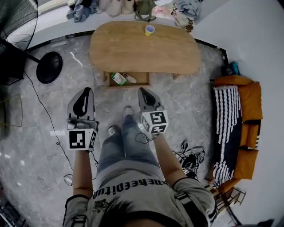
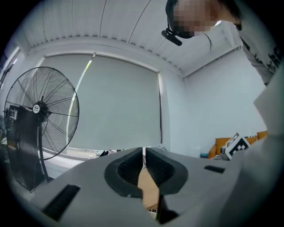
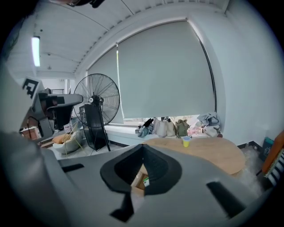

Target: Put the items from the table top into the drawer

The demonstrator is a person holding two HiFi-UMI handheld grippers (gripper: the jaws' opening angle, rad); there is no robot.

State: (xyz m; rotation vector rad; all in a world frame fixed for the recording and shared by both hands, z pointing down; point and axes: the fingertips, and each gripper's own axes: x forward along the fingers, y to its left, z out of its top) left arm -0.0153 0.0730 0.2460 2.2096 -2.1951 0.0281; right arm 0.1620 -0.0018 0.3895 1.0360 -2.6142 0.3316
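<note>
A yellow cup (image 1: pixel 150 29) with a purple rim stands on the oval wooden table (image 1: pixel 133 48); the right gripper view shows the cup (image 3: pixel 186 141) at the table's far edge. Below the table's near edge a wooden drawer (image 1: pixel 143 80) stands pulled out. Inside it lie a green-and-white packet (image 1: pixel 118 78) and a small pale item (image 1: pixel 129 79). My left gripper (image 1: pixel 87 91) and right gripper (image 1: pixel 143 91) hover over the floor in front of the drawer, well short of it. Both are shut with nothing between the jaws. They point toward the table.
A standing fan (image 1: pixel 17 22) with a round black base (image 1: pixel 49 67) is at the left. An orange sofa (image 1: pixel 242 128) with a striped throw is at the right. Bags and clothes (image 1: pixel 133 8) line the window ledge behind the table. Cables (image 1: pixel 188 155) lie on the marble floor.
</note>
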